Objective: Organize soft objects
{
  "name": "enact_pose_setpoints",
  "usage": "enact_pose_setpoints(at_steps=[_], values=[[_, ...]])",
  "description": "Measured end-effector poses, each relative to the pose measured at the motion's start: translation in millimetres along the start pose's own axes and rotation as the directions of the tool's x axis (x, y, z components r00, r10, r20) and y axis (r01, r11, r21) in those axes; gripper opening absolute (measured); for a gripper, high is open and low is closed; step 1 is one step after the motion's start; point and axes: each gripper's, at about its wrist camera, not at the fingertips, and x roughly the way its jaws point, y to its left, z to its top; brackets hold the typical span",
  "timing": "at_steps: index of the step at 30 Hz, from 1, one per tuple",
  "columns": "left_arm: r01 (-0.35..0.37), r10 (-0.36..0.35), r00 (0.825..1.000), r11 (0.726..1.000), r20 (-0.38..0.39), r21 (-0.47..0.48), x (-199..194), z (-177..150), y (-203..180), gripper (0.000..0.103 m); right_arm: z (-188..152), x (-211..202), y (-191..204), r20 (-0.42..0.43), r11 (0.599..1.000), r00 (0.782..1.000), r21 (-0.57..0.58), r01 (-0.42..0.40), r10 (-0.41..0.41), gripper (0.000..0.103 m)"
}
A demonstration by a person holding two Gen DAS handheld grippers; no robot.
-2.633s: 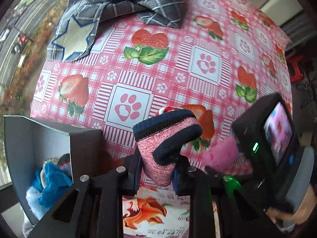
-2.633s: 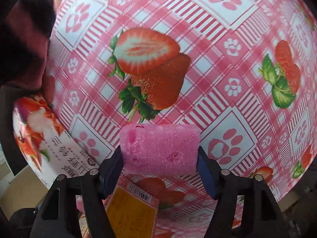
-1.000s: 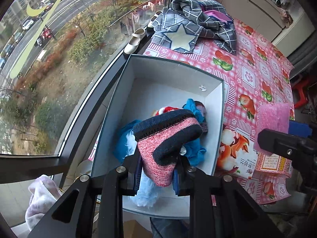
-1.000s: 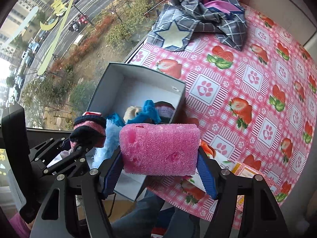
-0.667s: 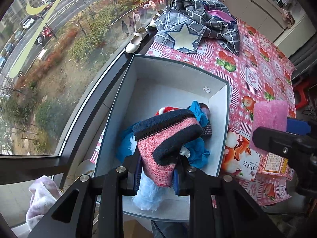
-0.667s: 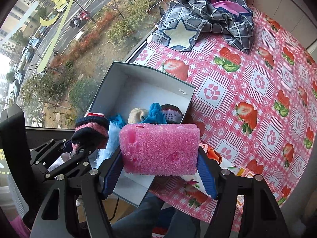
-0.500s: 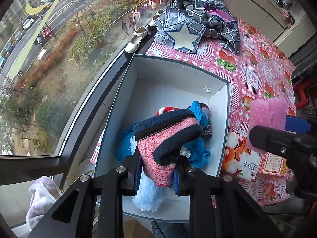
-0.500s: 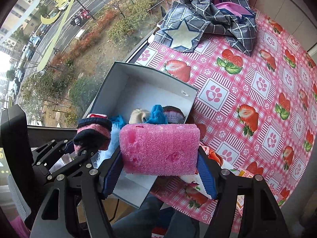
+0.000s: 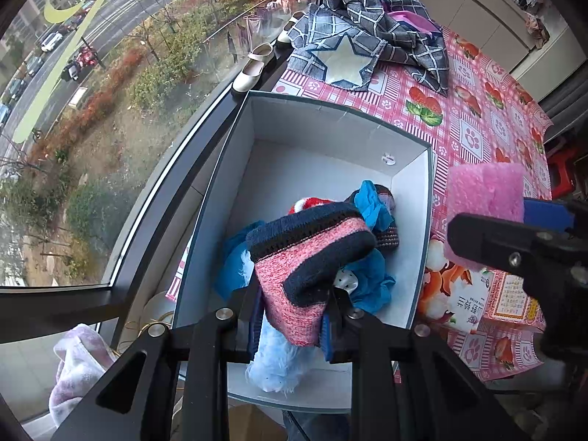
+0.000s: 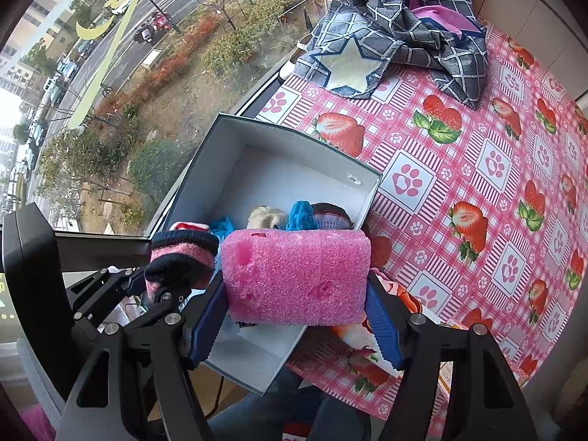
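Observation:
My left gripper (image 9: 292, 325) is shut on a pink and navy knitted sock (image 9: 308, 257), held above the open grey box (image 9: 330, 110). Inside the box lie blue cloth (image 9: 373, 202), a red-and-white piece and other soft items. My right gripper (image 10: 296, 316) is shut on a pink sponge block (image 10: 296, 275), hanging over the box's right wall (image 10: 369, 198). In the left wrist view the pink sponge (image 9: 485, 194) shows to the right of the box. The right wrist view shows the sock (image 10: 180, 253) in the left gripper to the left of the sponge.
The box stands at the edge of a table with a pink strawberry and paw-print cloth (image 10: 477, 154), beside a large window. A grey checked cloth with a star (image 10: 386, 36) lies at the far end. A printed packet (image 9: 463, 294) lies right of the box. A pale towel (image 9: 77, 360) is lower left.
The right gripper with the sponge has drifted left toward the box. The left gripper with the sock has stayed over the box.

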Motion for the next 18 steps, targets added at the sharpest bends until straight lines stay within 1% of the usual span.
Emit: enact_pose_setpoints(at_steps=[18], values=[[-0.008, 0.008, 1.0, 1.0, -0.015, 0.0, 5.6, -3.5, 4.8, 0.027, 3.3, 6.4, 3.1, -0.006, 1.0, 1.0, -0.001, 0.003, -0.003, 0.071]])
